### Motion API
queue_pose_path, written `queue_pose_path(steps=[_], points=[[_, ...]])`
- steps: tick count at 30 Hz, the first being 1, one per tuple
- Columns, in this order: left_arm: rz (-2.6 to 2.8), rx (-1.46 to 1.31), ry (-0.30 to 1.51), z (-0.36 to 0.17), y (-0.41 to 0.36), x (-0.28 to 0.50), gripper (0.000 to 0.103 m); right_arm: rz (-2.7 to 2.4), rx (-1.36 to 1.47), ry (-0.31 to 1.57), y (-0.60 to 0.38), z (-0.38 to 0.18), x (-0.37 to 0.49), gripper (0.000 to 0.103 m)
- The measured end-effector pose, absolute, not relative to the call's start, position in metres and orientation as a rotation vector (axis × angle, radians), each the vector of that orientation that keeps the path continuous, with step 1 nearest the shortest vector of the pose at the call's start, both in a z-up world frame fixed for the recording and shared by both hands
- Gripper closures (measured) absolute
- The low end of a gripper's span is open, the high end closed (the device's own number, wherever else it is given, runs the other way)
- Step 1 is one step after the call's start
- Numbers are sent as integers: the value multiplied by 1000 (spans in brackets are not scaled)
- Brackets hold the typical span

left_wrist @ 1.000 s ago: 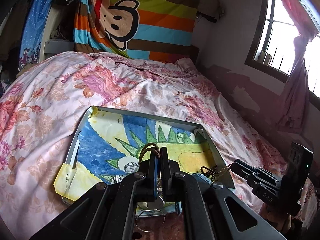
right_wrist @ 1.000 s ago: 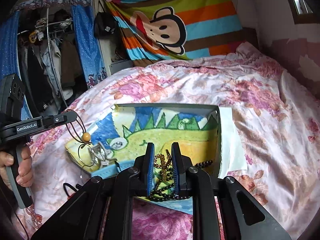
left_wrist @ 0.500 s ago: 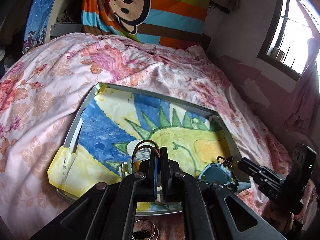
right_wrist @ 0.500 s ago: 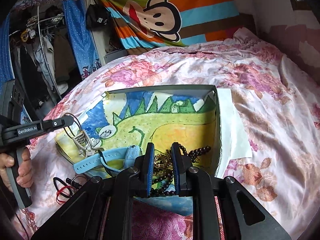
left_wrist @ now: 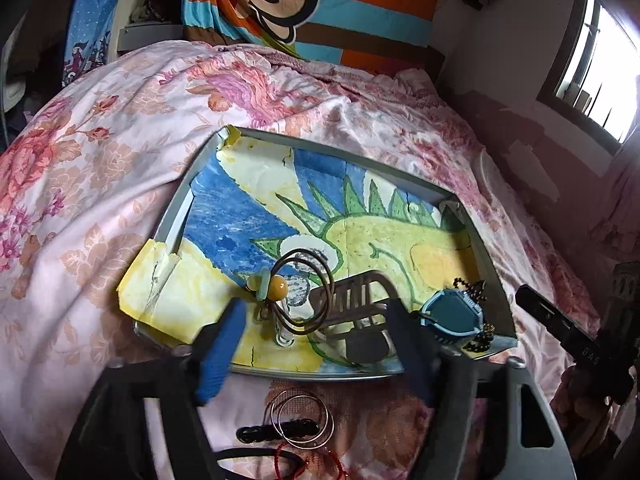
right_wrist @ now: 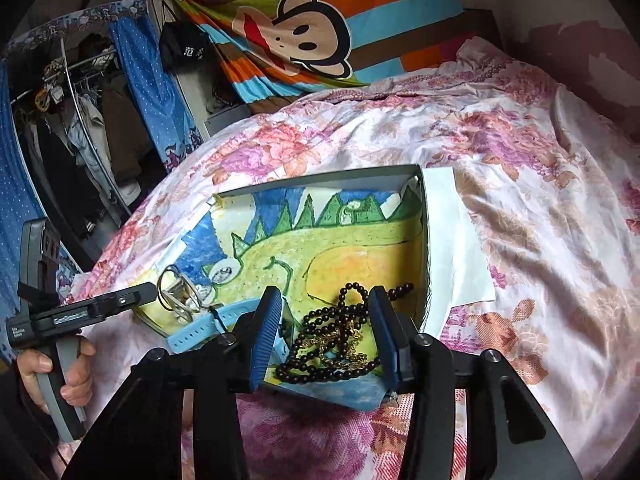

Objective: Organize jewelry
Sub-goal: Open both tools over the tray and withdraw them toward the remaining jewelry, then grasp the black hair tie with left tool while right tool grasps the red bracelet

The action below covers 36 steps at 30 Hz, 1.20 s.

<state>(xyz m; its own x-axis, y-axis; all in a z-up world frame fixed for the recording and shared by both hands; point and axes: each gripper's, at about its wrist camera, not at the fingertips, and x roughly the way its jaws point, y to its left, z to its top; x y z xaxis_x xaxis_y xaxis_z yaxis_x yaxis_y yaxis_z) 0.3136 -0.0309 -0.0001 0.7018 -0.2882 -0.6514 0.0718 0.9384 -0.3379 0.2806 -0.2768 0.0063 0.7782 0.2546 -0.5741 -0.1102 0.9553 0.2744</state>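
Note:
A grey tray point(left_wrist: 188, 196) lined with a dinosaur drawing lies on the bed; it also shows in the right wrist view point(right_wrist: 344, 172). My left gripper point(left_wrist: 320, 344) is open over its near edge. A brown hair tie with a yellow bead point(left_wrist: 298, 284) lies free in the tray beside a grey hair clip point(left_wrist: 352, 304) and a blue watch point(left_wrist: 454, 316). My right gripper point(right_wrist: 324, 332) is open above a black bead necklace and gold chain point(right_wrist: 336, 344) lying in the tray's near corner. The blue watch strap point(right_wrist: 200, 328) lies to their left.
Silver hoop rings point(left_wrist: 300, 416), a black chain and a red cord point(left_wrist: 304, 460) lie on the floral bedspread just outside the tray's near edge. White paper point(right_wrist: 460, 248) sticks out under the tray's right side. A wardrobe stands left, a window right.
Both grippers have opened. The left has let go of the brown hair tie and the right of the necklaces; these now lie in the tray. Both grippers moved closer over the tray.

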Motion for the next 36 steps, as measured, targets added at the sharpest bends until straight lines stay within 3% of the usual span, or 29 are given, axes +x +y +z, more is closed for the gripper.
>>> queue_pose_path(steps=[4, 9, 12, 18, 26, 36], points=[[-204, -292, 728, 15, -30, 294, 21, 178, 206, 593, -274, 25, 259, 43], [-197, -210, 637, 39, -37, 256, 5, 169, 158, 512, -265, 46, 223, 24], [-193, -213, 581, 50, -33, 232, 1, 150, 134, 467, -258, 53, 197, 11], [-169, -141, 504, 65, -32, 182, 0, 140, 125, 354, -243, 66, 147, 3], [-158, -91, 431, 67, -26, 120, 0, 149, 81, 249, -214, 76, 85, 2], [-117, -77, 397, 55, -7, 78, 0, 145, 33, 262, -190, 65, 39, 2]])
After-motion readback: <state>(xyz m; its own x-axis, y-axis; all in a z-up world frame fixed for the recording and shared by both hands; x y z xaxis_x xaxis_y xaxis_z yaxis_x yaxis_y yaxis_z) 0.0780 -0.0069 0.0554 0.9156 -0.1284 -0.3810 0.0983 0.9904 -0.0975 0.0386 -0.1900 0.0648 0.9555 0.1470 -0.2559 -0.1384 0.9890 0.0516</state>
